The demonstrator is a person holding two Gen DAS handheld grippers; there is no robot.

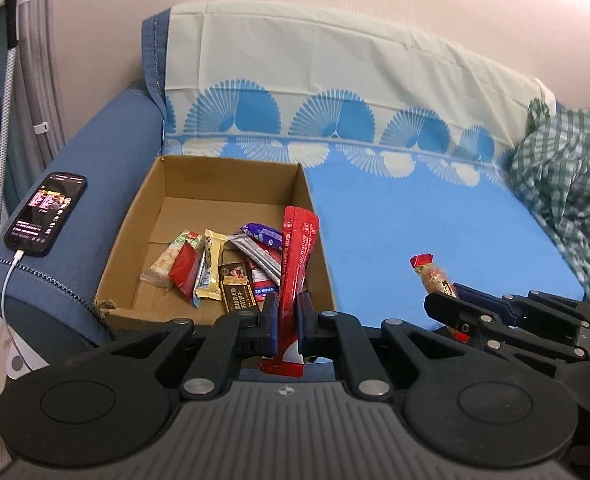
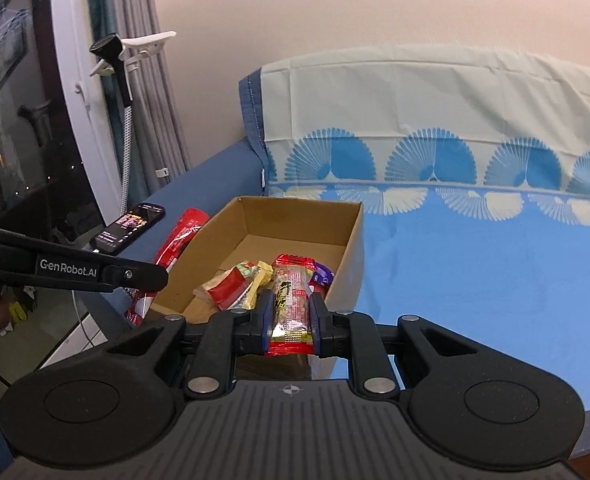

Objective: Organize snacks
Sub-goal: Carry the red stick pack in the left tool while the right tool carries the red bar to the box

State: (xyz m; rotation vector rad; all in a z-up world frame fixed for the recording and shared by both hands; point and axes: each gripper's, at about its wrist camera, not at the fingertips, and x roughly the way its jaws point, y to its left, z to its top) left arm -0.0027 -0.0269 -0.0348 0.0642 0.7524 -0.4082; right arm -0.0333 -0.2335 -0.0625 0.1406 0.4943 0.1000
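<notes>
Cardboard box (image 1: 231,184) on blue sofa (image 1: 415,220) holds about eight snack packets | left tongs (image 1: 286,320), angled down, clamp long red packet (image 1: 297,256) upright at box's near edge | right tongs (image 2: 291,320) grip red-ended snack bar (image 2: 291,300) beside box | "GenRobot.AI" printed on left tongs | one phone (image 1: 45,214) on armrest

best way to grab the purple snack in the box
Grip the purple snack across its narrow width near the upper end, coming from above. It lies tilted on top of the pile beside the box right wall, so that end is the most exposed; its lower end runs behind the long red packet in the left gripper. Both grippers are full now.
</notes>
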